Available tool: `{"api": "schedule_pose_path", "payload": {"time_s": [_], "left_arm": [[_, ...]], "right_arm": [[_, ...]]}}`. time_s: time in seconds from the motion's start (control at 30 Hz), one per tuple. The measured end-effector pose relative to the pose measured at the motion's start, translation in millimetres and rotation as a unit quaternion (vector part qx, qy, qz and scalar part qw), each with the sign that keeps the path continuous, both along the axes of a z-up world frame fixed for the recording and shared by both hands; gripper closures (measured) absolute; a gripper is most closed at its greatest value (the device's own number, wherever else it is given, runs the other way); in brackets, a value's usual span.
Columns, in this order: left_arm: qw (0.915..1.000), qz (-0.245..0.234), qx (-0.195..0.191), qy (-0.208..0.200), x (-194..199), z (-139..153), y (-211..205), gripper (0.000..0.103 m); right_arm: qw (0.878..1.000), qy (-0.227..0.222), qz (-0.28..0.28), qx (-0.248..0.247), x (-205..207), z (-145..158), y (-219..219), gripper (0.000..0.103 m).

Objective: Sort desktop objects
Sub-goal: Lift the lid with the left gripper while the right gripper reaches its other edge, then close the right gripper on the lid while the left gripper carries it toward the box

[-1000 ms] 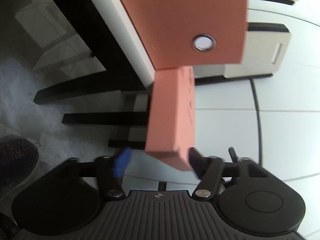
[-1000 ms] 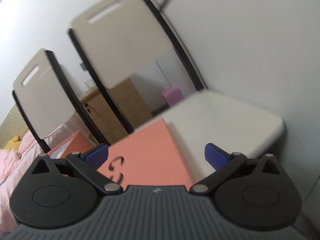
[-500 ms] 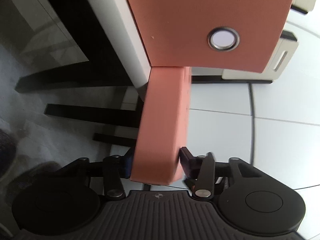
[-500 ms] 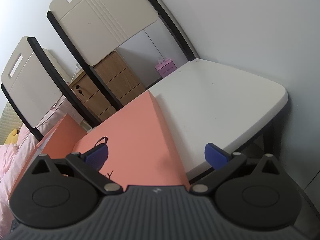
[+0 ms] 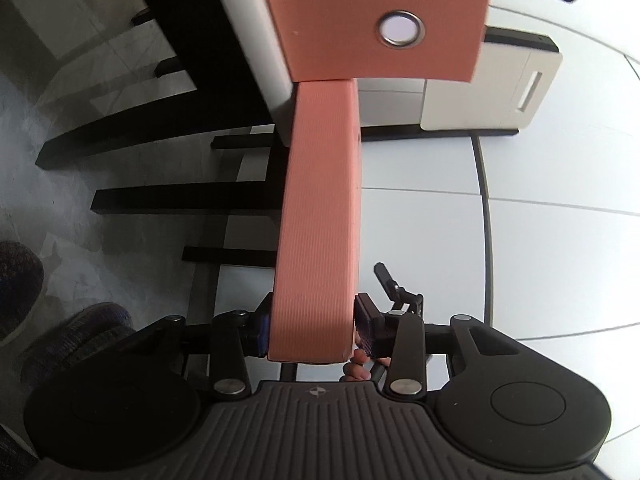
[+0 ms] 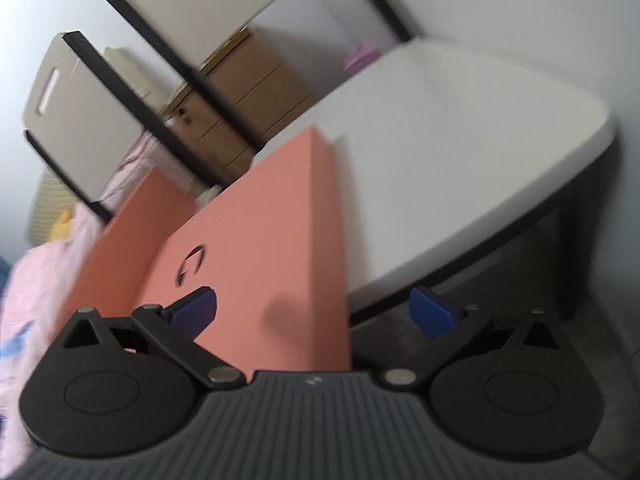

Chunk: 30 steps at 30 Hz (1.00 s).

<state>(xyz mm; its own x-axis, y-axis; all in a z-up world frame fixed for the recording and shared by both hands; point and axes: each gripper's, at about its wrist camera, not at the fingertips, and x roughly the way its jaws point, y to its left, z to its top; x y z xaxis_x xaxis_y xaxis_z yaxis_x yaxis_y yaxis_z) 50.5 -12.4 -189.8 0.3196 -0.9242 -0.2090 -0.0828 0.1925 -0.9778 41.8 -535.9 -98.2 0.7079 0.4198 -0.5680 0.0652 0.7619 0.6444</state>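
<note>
A salmon-pink storage box with a metal-ringed hole [image 5: 400,34] stands at the edge of a white table [image 5: 256,44]. Its pink lid flap [image 5: 320,216] hangs out from the box toward me. My left gripper [image 5: 310,330] is shut on the end of this flap. In the right wrist view the same pink box [image 6: 260,256] lies below my right gripper [image 6: 312,312], which is open and empty above the box's top face and the table's edge. The right view is blurred.
The white table top [image 6: 460,148] stretches beyond the box. Two beige chairs with black frames [image 6: 80,92] stand behind it, and a wooden drawer unit [image 6: 248,92] further back. Black table legs [image 5: 160,136] and grey floor lie to the left; shoes [image 5: 76,340] at lower left.
My left gripper has closed on the pink flap, which now sits straight between the fingers. My right gripper has swung, still open, with the box now closer below it.
</note>
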Motion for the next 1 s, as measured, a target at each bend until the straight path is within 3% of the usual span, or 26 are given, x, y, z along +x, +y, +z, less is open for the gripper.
{"api": "schedule_pose_path", "payload": {"time_s": [0.17,0.23,0.3,0.67,1.0], "left_arm": [[0.9999,-0.006,0.009,-0.012,-1.6,8.6,-1.8,0.059],[0.9997,-0.01,0.011,-0.019,-4.4,12.8,1.4,0.06],[0.9995,-0.011,0.009,-0.028,-4.8,16.5,-0.4,0.06],[0.9939,0.006,-0.038,-0.103,2.1,71.4,15.0,0.055],[0.9857,0.007,-0.061,-0.157,-0.4,116.8,28.2,0.055]], "right_arm": [[0.998,0.023,0.034,0.038,1.6,-12.3,1.0,0.001],[0.998,0.016,0.04,0.043,-0.2,-10.4,2.3,0.023],[0.998,0.009,0.047,0.048,-2.7,-6.4,3.2,0.034],[0.994,-0.082,0.037,0.06,-31.8,58.0,2.9,0.038],[0.99,-0.141,0.012,0.028,-62.5,136.3,12.2,0.038]]}}
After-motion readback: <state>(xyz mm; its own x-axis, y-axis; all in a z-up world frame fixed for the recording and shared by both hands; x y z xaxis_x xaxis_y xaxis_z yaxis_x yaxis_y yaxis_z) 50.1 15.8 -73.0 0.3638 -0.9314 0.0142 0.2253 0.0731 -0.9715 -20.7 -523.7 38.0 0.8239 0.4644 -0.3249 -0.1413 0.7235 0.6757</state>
